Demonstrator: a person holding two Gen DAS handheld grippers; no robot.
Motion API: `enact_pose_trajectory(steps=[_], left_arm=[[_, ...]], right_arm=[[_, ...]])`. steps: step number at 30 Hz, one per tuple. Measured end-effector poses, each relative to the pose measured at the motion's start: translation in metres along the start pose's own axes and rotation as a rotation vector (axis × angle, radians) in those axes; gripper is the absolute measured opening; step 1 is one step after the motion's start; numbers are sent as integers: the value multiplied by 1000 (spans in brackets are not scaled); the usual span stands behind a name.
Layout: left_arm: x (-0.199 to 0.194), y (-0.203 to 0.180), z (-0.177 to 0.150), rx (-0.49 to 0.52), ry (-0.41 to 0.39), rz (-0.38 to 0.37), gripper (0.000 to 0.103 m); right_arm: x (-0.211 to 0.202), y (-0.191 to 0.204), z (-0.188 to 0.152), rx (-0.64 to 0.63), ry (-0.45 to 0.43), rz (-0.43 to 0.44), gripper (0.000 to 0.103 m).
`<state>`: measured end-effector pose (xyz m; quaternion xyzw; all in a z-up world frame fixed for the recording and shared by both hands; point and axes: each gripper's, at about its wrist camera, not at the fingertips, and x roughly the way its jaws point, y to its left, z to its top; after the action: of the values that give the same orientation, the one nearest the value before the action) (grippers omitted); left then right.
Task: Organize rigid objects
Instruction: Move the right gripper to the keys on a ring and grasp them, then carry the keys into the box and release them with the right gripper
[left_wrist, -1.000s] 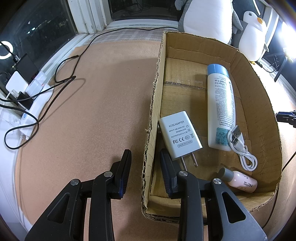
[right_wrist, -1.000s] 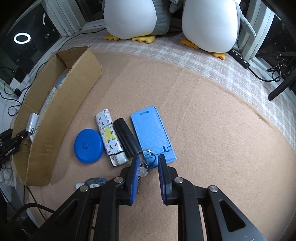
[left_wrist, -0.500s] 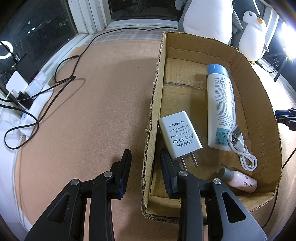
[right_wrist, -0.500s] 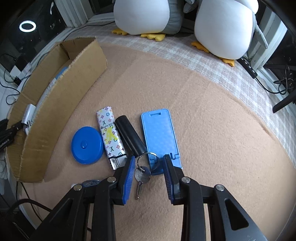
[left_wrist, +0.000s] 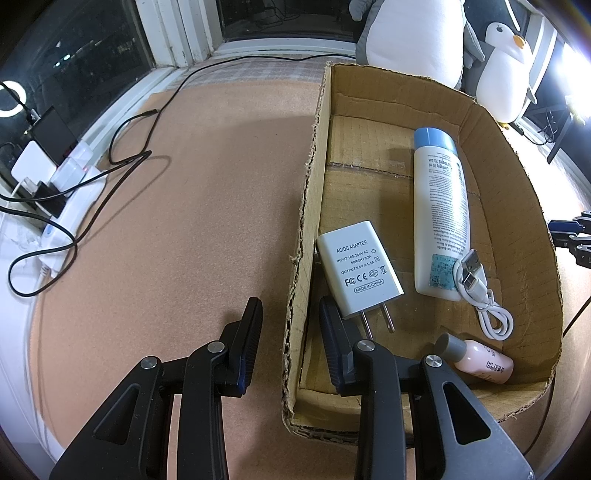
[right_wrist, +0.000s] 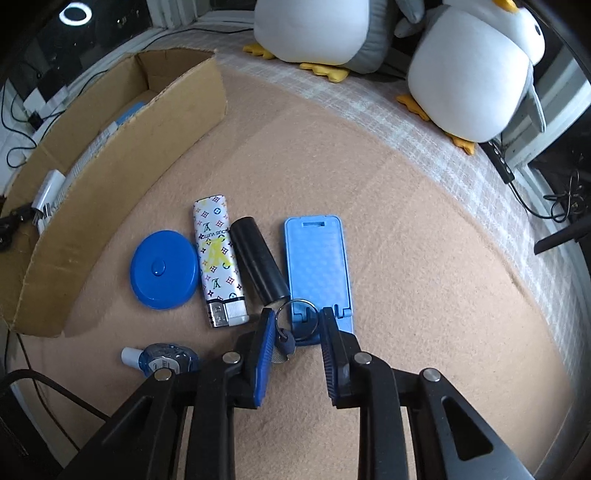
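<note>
A: Left wrist view. Left claw (left_wrist: 290, 321) is open, its two fingers straddling the left wall of the cardboard box (left_wrist: 308, 206), one outside, one inside. No change from a second ago.

B: Box contents?

A: White adapter (left_wrist: 357, 268), lower middle of the frame, prongs toward the camera. Print reads "AC/DC ADAPTER", "INPUT: 100-240V AC", "FC", "CE", "MADE IN CHINA". Right of it a white bottle (left_wrist: 439, 218) with a blue cap, lying flat; its label text is too small to read. A coiled white USB cable (left_wrist: 484, 295) overlaps the bottle's lower end. A small pink bottle (left_wrist: 476, 360) with a grey cap lies in the lower right corner.

B: Right wrist view?

A: Right claw (right_wrist: 295, 325) is open, wider than a second ago, fingers either side of a key ring (right_wrist: 297, 319) with a blue-headed key (right_wrist: 285, 344), not gripping it. The ring rests on the lower end of a blue phone stand (right_wrist: 316, 258). The claw has moved closer to the surface (right_wrist: 424, 277).

B: The rest?

A: Left of the stand, in a row: black cylinder (right_wrist: 258, 260), lighter (right_wrist: 218, 258) printed "LOUIS VUITTON" with LV monograms, round blue tape measure (right_wrist: 164, 268). A small blue bottle (right_wrist: 162, 360) with a white cap, lower left. Plush penguins (right_wrist: 476, 70) across the top.
</note>
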<state>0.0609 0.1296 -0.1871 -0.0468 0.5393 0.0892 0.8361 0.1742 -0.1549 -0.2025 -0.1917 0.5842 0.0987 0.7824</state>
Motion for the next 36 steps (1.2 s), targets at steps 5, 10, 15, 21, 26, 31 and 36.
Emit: enact_pose_trajectory(steps=[5,10,15,21,26,31,36], left_arm=[[0,0,0,-2,1,-2,30],[0,0,-1,-4,0,-2,30],[0,-1,-1,-2,0,0,30],[0,-1,-1,-3,0,-1,30],[0,-2,-1,-3,0,-3,30],[0,-1,-1,-2,0,-2,30],[0,-2,-1,-2,0,-2,30]], right_arm=[[-2,0,-2,-2,-10,-8,22],[-18,-5,-8,17,-56,-12,21],[-47,-3,-15,29,-115,-11,21],[-80,4,-7,25,-191,-8,21],[-108,25,5,2,-260,19,21],[-121,49,19,-27,-299,81,21],[-125,81,34,-63,-324,131,21]])
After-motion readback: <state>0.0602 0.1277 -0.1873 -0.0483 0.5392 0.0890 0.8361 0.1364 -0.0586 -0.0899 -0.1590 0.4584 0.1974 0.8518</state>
